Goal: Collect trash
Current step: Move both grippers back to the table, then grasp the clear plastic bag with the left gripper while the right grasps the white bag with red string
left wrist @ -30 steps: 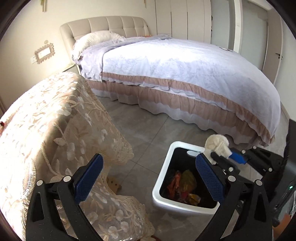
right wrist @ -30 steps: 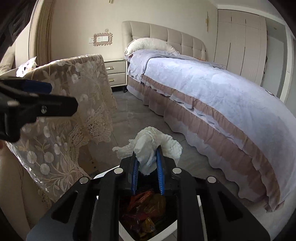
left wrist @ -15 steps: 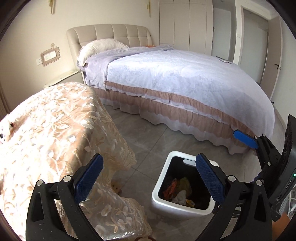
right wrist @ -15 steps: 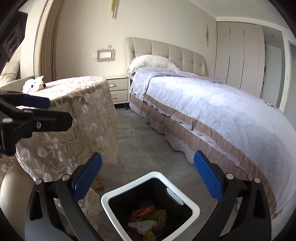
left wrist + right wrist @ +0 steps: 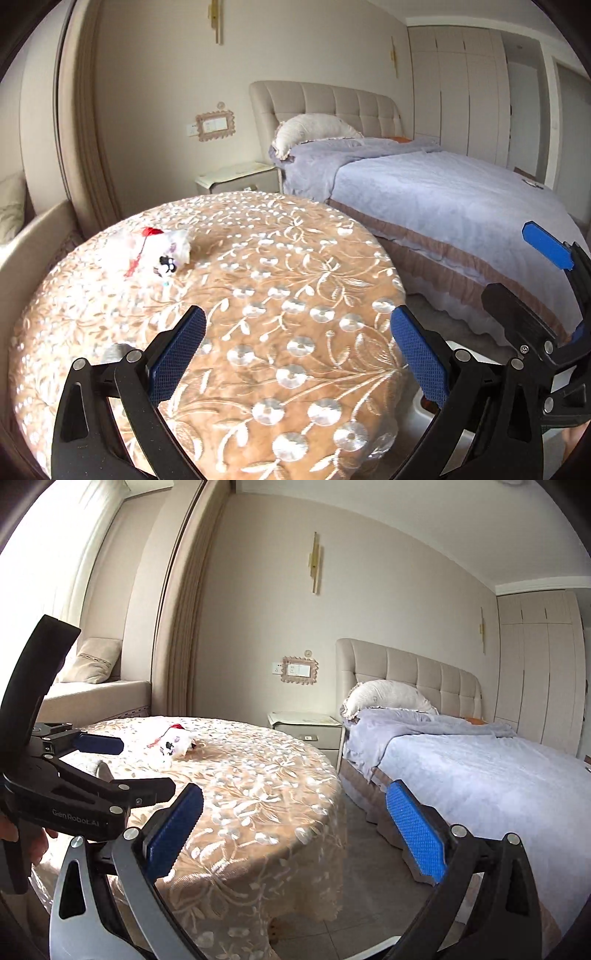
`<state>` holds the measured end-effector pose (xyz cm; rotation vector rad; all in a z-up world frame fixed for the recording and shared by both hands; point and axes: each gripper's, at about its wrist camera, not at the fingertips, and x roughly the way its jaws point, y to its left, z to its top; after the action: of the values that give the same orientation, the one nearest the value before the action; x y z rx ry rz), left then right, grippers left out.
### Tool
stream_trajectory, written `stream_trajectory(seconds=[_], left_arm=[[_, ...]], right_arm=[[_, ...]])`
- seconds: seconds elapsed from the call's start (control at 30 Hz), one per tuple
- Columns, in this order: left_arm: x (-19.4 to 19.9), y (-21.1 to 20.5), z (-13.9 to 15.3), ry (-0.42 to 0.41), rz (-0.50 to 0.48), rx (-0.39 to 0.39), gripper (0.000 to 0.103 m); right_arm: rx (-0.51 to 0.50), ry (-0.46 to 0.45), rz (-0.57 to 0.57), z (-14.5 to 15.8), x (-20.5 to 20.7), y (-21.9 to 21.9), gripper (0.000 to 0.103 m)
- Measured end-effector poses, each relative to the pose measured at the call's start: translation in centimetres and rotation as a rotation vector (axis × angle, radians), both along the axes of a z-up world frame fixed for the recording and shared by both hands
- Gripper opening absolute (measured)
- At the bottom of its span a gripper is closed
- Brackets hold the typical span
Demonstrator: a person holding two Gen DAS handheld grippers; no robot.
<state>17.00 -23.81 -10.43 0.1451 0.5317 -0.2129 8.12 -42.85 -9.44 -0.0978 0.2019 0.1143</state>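
The crumpled white wrapper (image 5: pixel 155 254) with red bits lies on the far left of the lace-covered round surface (image 5: pixel 280 295), well ahead of my left tool (image 5: pixel 295 354), which I hold wide open and empty, aimed to reach it. My right tool (image 5: pixel 295 827) has just been opening and carries nothing, ready for more trash

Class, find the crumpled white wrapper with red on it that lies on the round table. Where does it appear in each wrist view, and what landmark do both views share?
Left wrist view: the white wrapper lies left of centre, on the far left part of the round table.
Right wrist view: the wrapper lies left of centre, on the table's far side.
Shared landmark: the framed wall switch beside the headboard.
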Motion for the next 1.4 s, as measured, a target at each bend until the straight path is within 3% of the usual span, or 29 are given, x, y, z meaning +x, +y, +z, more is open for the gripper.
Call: stream_trajectory(seconds=[0.33,0.5,0.63,0.8,1.03,1.2,1.23,1.3,1.33,1.37,1.4], left_arm=[[3.1,12.1,3.1,-0.054,0.165,0.017,0.098],[6.2,16.2,4.1,-0.080,0.177,0.027,0.098],[9.6,18.7,4.3,-0.092,0.149,0.049,0.098],[14.8,21.4,3.2,-0.047,0.115,0.073,0.098],[21.9,25.2,0.0,0.066,0.114,0.070,0.098],[25.2,24.5,-2.7,0.125,0.085,0.179,0.098],[25.8,24.3,-3.2,0.160,0.070,0.184,0.096],[26.8,24.3,-4.0,0.214,0.054,0.152,0.073],[27.2,24.3,-4.3,0.238,0.051,0.140,0.067],[27.5,24.3,-4.4,0.251,0.040,0.128,0.052],[27.6,24.3,-4.6,0.257,0.040,0.132,0.046]], right_arm=[[-0.035,-0.017,0.188,3.2,6.1,10.0,0.099],[-0.037,-0.014,0.283,4.7,10.1,14.1,0.099],[-0.084,-0.006,0.294,5.4,13.9,17.1,0.099],[-0.112,0.049,0.303,4.8,18.9,19.3,0.099],[-0.115,0.117,0.316,2.9,22.6,20.5,0.099],[-0.158,0.126,0.319,1.9,24.1,21.9,0.099],[-0.161,0.128,0.320,1.7,24.2,21.9,0.099],[-0.165,0.137,0.327,1.3,24.3,22.1,0.099],[-0.167,0.140,0.328,1.1,24.4,22.2,0.099],[-0.172,0.143,0.327,0.9,24.5,22.3,0.099],[-0.176,0.143,0.327,0.8,24.4,22.3,0.099]])
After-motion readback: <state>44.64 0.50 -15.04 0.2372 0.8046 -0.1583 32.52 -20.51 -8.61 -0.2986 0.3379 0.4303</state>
